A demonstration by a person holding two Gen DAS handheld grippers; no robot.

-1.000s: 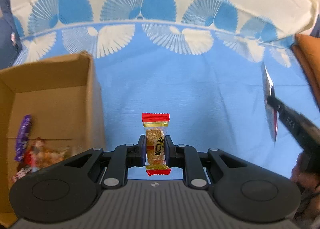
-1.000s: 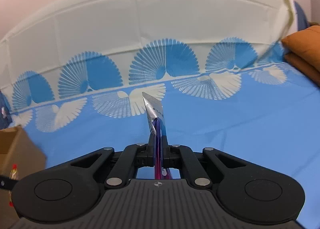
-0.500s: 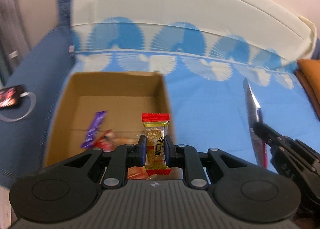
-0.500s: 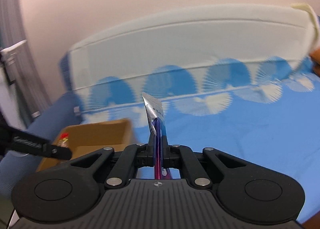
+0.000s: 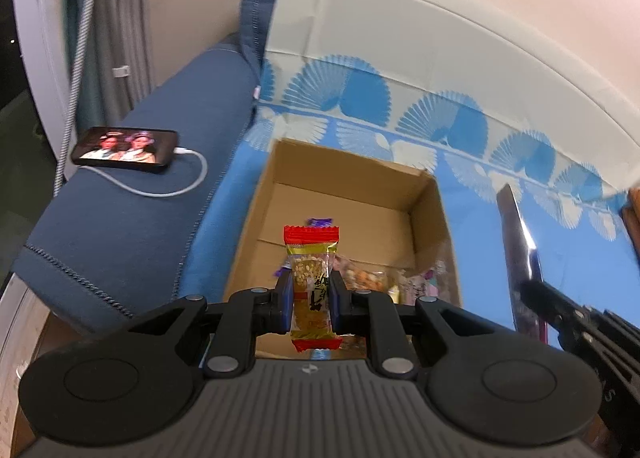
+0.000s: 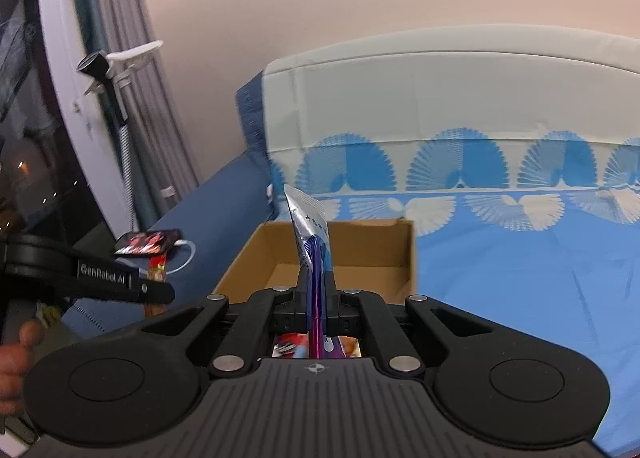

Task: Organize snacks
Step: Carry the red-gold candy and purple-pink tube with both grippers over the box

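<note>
Gripping a peanut bar (image 5: 312, 282), the left claw (image 5: 311, 300) hangs above the box (image 5: 344, 193).

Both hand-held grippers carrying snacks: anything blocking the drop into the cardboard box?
Nothing visible. The cardboard box is open-topped, with snacks only along its near side. Left hand-held gripper holds the peanut bar; right hand-held gripper holds the silver packet.

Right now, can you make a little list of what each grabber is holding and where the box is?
left gripper: shut on a red-ended peanut bar
right gripper: shut on a silver and purple packet
box: open cardboard, on the blue cloth, snacks already inside
phone: lit, on the sofa arm, cable plugged in
</note>
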